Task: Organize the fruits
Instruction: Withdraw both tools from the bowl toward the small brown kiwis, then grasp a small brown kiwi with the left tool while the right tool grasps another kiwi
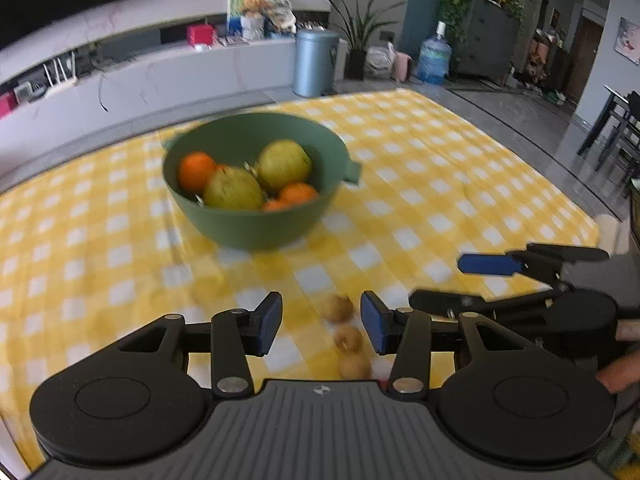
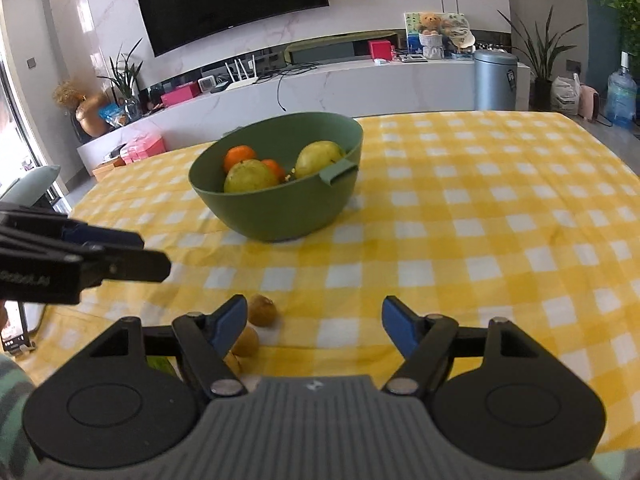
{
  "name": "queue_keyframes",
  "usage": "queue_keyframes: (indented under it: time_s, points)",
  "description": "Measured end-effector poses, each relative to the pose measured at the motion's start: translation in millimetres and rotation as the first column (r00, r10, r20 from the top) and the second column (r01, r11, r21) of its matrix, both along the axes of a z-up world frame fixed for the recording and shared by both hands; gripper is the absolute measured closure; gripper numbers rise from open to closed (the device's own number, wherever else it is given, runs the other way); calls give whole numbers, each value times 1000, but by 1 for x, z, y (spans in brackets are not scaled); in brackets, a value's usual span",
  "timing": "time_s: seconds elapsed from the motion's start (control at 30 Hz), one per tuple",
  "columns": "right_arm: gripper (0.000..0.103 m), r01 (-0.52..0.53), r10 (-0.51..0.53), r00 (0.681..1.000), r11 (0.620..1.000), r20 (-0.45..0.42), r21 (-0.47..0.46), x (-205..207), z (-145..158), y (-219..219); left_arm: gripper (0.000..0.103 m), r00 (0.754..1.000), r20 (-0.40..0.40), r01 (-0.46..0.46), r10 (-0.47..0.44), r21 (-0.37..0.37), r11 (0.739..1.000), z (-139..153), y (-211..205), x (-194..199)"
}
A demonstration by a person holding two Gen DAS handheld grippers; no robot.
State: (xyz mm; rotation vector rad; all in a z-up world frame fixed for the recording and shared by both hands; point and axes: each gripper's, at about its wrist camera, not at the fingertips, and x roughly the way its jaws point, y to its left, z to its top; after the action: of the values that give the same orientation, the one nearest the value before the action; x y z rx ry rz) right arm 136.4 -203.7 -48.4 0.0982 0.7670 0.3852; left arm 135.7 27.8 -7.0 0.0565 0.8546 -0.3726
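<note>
Hovering over the yellow checked cloth, I hold both sets of jaws apart with nothing between the pads. My left gripper stands about half spread above bare cloth, and my right gripper is spread somewhat wider, also over bare cloth.

Three small brown fruits lie in a short row on the cloth. From my left wrist they sit just inside my right-hand pad, close to it but not gripped. From my right wrist the same fruits lie beside my left-hand pad, and the nearest one is mostly hidden behind that finger.

Farther back stands the green bowl, well apart from the small fruits. My left wrist looks into it and finds two yellow-green pears and three oranges. My right wrist, seeing the bowl from lower, shows only two oranges and both pears, plus the bowl's side handle facing me.

Only my right wrist shows the wall television; only my left shows the dark cabinet with plants.
</note>
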Motion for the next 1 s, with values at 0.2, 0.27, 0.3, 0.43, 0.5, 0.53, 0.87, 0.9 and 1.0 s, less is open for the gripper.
queue_keyframes:
  time_s: [0.2,0.27,0.3,0.43,0.5,0.53,0.87,0.9,1.0]
  points:
    - [50,-14,15,999,999,-33,31,-5,1,-3,51,998,-58,17,-15,38,999,-14,-8,-14]
    - [55,-35,37,998,999,-49,33,-10,-1,-1,53,997,-69,29,-26,43,999,-15,-12,-19]
    - [57,-49,51,997,998,-58,34,-14,-4,-1,54,997,-74,36,-33,45,998,-15,-13,-21]
    - [65,-115,116,989,993,-92,26,-22,-9,5,62,993,-105,54,-46,68,996,-21,-19,-24]
    - [66,-151,153,982,988,-109,22,-25,-12,8,64,991,-122,55,-46,65,996,-25,-21,-25]
    - [67,-166,167,979,986,-115,19,-25,-13,10,67,990,-131,52,-44,59,997,-27,-21,-25]
    - [75,-238,235,954,971,-185,7,-23,-27,21,69,989,-150,30,-20,63,998,-32,-26,-23]
    - [76,-238,235,953,971,-191,8,-22,-28,22,69,988,-151,29,-19,63,998,-33,-26,-23]
    - [79,-239,237,949,971,-208,15,-20,-31,22,69,988,-153,23,-12,70,997,-34,-27,-23]
